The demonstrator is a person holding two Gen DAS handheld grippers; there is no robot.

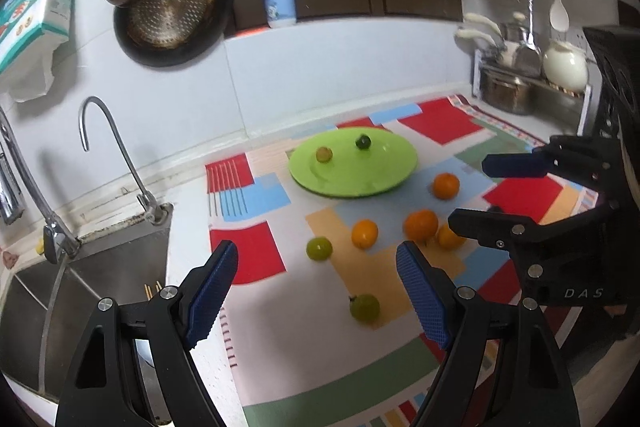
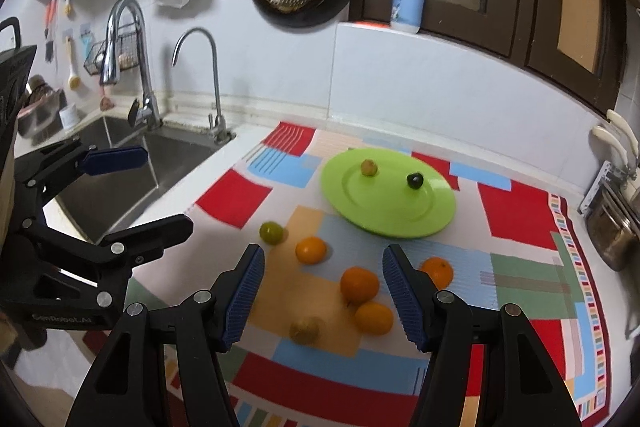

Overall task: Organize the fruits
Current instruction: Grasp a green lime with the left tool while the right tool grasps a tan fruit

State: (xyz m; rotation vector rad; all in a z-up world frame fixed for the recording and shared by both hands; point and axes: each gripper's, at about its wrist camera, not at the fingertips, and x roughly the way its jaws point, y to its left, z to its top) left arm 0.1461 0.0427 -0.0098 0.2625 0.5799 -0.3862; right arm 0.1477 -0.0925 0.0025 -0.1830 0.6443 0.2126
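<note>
The patchwork mat [image 1: 360, 367] covers the surface beside the sink [image 2: 120, 163], and its near edge is cut off under my own gripper arms in both views. I take the green plate [image 1: 384, 171] on the mat as my landmark. On the plate sit two small fruits well apart: a dull yellow-green one [image 1: 324, 154] and a dark green one [image 1: 363, 141] that is too dark and small for me to make out any detail.

Off the plate, toward me, four oranges lie on the mat. One [image 1: 445, 185] is just beside the plate's rim. Two [image 1: 420, 225] [image 1: 448, 237] sit touching each other farther from the plate, and in the left wrist view the second is partly hidden behind my right gripper's finger. The fourth [image 1: 364, 233] lies apart from them, with a green fruit [image 1: 319, 248] near it. Another green fruit [image 1: 364, 307] lies farthest from the plate; in the right wrist view it is blurred and brownish.

My left gripper [image 1: 316, 295] hangs above the mat on the near side of the plate, jaws spread wide, holding nothing. My right gripper [image 2: 322, 299] hovers over the oranges, also spread wide and empty, one finger covering part of an orange [image 2: 438, 271].
</note>
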